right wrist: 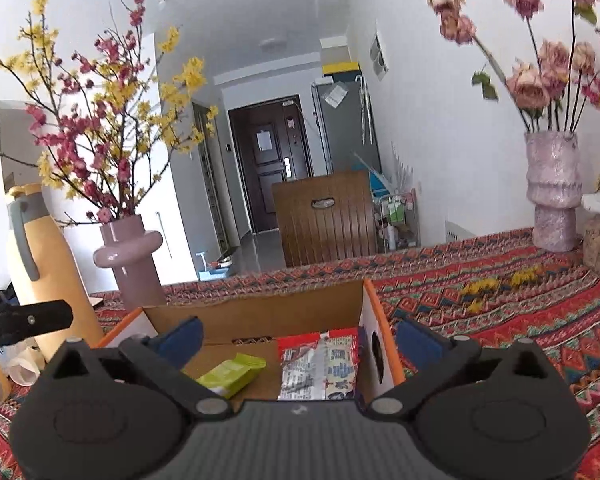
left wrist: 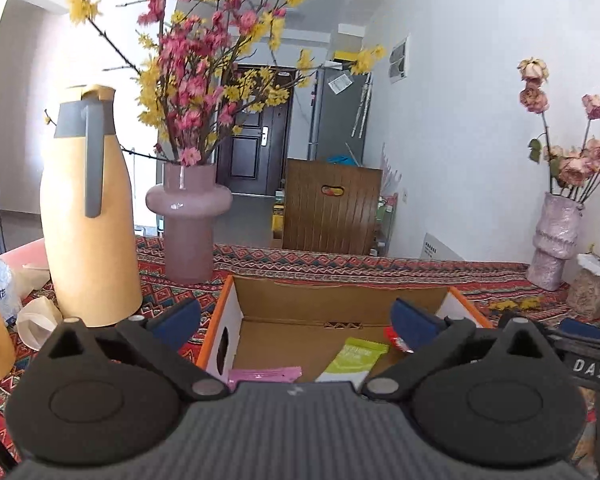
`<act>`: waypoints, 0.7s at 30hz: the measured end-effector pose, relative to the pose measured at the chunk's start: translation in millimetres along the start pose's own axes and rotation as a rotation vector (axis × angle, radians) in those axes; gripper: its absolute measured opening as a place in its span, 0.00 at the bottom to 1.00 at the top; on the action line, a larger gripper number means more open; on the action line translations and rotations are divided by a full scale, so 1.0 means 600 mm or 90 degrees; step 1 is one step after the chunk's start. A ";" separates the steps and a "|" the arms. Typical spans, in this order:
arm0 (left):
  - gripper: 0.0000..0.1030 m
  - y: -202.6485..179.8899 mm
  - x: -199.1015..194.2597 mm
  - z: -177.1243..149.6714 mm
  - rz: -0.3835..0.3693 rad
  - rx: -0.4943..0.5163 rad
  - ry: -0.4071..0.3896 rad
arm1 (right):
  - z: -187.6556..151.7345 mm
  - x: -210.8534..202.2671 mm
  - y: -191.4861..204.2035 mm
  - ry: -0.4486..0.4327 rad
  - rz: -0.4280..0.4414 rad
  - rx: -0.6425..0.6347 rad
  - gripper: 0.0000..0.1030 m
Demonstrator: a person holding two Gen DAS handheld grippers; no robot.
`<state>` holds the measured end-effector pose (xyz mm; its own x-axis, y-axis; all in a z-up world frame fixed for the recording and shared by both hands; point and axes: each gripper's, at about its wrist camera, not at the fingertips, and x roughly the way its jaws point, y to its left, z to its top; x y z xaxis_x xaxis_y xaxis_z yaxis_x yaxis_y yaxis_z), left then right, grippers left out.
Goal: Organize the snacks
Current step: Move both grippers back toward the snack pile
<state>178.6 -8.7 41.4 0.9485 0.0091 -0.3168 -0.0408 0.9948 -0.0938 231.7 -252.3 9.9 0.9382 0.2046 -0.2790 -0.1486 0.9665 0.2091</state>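
1. The left gripper point(left wrist: 296, 316) stands with its jaws spread wide and nothing between the pads; the right gripper point(right wrist: 298, 334) is the same, wide apart and empty (neither one touches a packet).
2. Both hang at the near edge of the cardboard box point(left wrist: 340, 296), which sits on the patterned cloth point(right wrist: 500, 304); the two point into it from the near side, slightly downward.
3. Inside the box lie three snacks: a pink packet point(left wrist: 265, 374) at the near left, a green packet point(left wrist: 354, 360) in the middle, and a red and silver packet point(right wrist: 320, 364) against the right wall.
4. The green packet lies ahead of and below both grippers; its long axis runs from near to far, a little slanted; I judge it about equally near to both hands.
5. The red and silver packet has its long axis also near to far; it is straight ahead of the right gripper, so the right hand is the nearer one.
6. No snack shows outside the box in these views; I judge the sorting nearly done, or the hands must search elsewhere.
7. The tall yellow jug point(left wrist: 86, 208) and the pink vase point(left wrist: 188, 216) stand at the far left, well apart from the box.
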 end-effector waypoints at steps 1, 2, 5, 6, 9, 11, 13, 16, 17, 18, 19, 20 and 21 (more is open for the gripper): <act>1.00 0.000 -0.007 0.003 -0.005 0.000 0.001 | 0.005 -0.014 0.001 -0.007 0.002 0.001 1.00; 1.00 -0.001 -0.015 0.004 -0.010 0.002 0.000 | 0.008 -0.026 0.001 -0.012 0.006 0.002 1.00; 1.00 -0.003 -0.046 0.004 -0.023 0.019 -0.013 | 0.014 -0.064 0.001 -0.030 0.014 -0.004 1.00; 1.00 -0.003 -0.055 0.003 -0.026 0.024 -0.017 | 0.015 -0.075 0.002 -0.032 0.014 -0.007 1.00; 1.00 0.002 -0.082 -0.006 -0.026 0.033 -0.024 | 0.015 -0.106 0.004 -0.030 0.017 -0.021 1.00; 1.00 0.007 -0.095 -0.013 -0.028 0.034 -0.025 | 0.011 -0.130 0.002 -0.032 0.021 -0.025 1.00; 1.00 0.012 -0.108 -0.023 -0.031 0.039 -0.025 | 0.004 -0.147 0.002 -0.032 0.022 -0.030 1.00; 1.00 0.020 -0.125 -0.040 -0.027 0.050 -0.022 | -0.012 -0.170 0.001 -0.021 0.021 -0.039 1.00; 1.00 0.024 -0.129 -0.046 -0.026 0.053 -0.020 | -0.018 -0.175 0.001 -0.016 0.021 -0.042 1.00; 1.00 0.029 -0.132 -0.053 -0.025 0.054 -0.017 | -0.025 -0.181 0.001 -0.009 0.020 -0.044 1.00; 1.00 0.035 -0.135 -0.061 -0.022 0.056 -0.012 | -0.031 -0.186 -0.001 -0.003 0.018 -0.047 1.00; 1.00 0.040 -0.136 -0.069 -0.018 0.058 -0.007 | -0.038 -0.190 -0.002 0.005 0.018 -0.049 1.00; 1.00 0.046 -0.138 -0.079 -0.014 0.062 -0.001 | -0.045 -0.194 -0.005 0.014 0.018 -0.049 1.00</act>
<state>84.1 13.0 20.5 0.9491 -0.0130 -0.3146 0.0107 0.9999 -0.0090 114.7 -274.7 16.3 0.9264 0.2338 -0.2951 -0.1989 0.9694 0.1439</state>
